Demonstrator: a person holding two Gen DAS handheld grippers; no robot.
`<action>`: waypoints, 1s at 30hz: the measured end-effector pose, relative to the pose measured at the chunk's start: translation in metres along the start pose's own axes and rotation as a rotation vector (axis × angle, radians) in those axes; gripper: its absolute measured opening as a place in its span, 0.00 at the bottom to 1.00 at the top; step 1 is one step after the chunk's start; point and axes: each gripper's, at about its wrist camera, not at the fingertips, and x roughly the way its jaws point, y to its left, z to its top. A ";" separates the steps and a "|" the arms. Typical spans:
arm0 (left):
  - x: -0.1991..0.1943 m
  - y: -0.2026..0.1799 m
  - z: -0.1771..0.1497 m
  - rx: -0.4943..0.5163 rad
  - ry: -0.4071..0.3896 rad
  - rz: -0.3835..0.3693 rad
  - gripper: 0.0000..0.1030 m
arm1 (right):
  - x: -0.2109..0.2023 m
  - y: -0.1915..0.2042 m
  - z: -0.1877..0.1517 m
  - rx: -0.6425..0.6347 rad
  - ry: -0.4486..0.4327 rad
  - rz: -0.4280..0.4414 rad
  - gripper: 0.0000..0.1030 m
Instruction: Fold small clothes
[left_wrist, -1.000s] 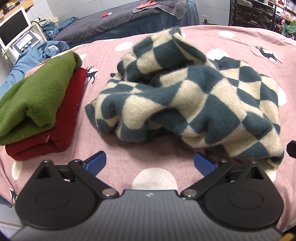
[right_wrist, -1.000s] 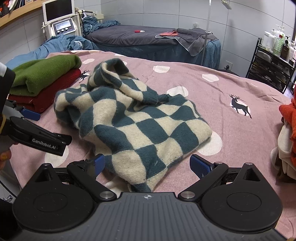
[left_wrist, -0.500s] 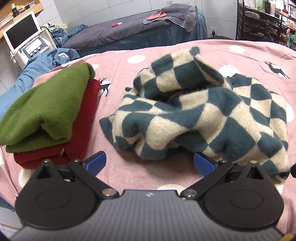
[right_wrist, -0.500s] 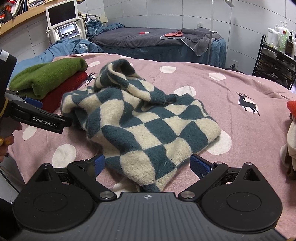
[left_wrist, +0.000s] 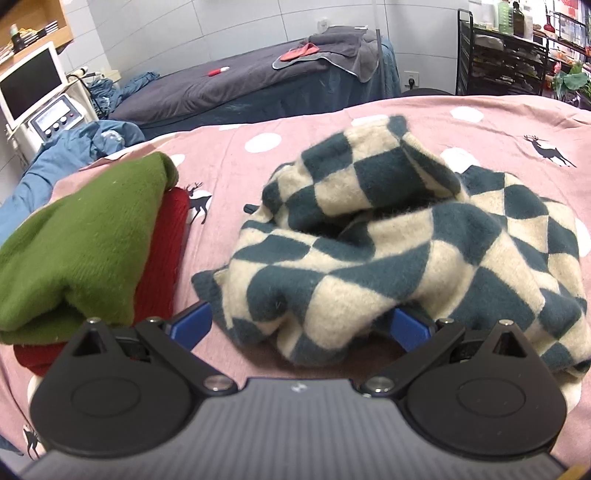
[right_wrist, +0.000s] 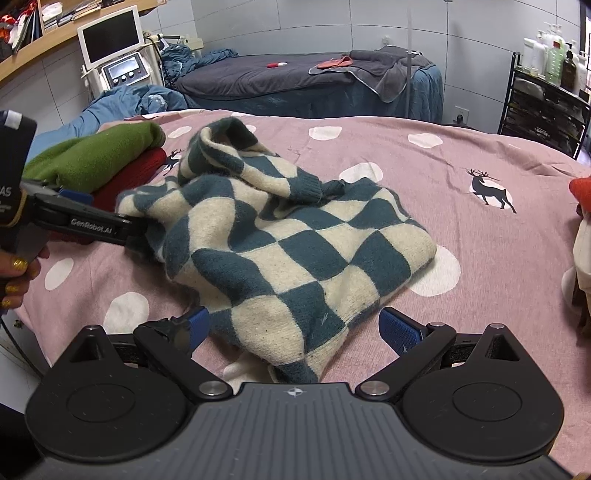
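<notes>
A rumpled teal-and-cream checked sweater (left_wrist: 388, 251) lies on the pink spotted bedspread (left_wrist: 229, 155); it also shows in the right wrist view (right_wrist: 295, 251). My left gripper (left_wrist: 299, 325) is open, its blue pads on either side of the sweater's near-left edge; in the right wrist view its arm (right_wrist: 85, 225) reaches to the sweater's left side. My right gripper (right_wrist: 295, 328) is open, with the sweater's near corner lying between its pads.
A folded green garment (left_wrist: 81, 243) lies on a folded red one (left_wrist: 162, 251) at the left. Cream and orange clothes (right_wrist: 580, 236) sit at the right edge. A dark treatment bed (right_wrist: 306, 81), a white monitor device (right_wrist: 110, 48) and a black shelf (right_wrist: 543, 107) stand behind.
My left gripper has moved forward so the sweater's edge now lies between its pads. My right gripper has edged closer to the sweater's near corner.
</notes>
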 end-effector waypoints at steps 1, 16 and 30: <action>0.003 0.000 0.001 0.003 -0.007 -0.008 1.00 | 0.000 0.000 0.000 -0.002 0.001 0.000 1.00; -0.014 -0.048 -0.002 0.139 -0.142 -0.321 0.13 | -0.009 -0.012 0.000 0.008 -0.062 -0.051 1.00; -0.044 -0.147 -0.060 0.218 0.069 -0.663 0.66 | -0.023 -0.049 0.025 0.104 -0.135 -0.008 1.00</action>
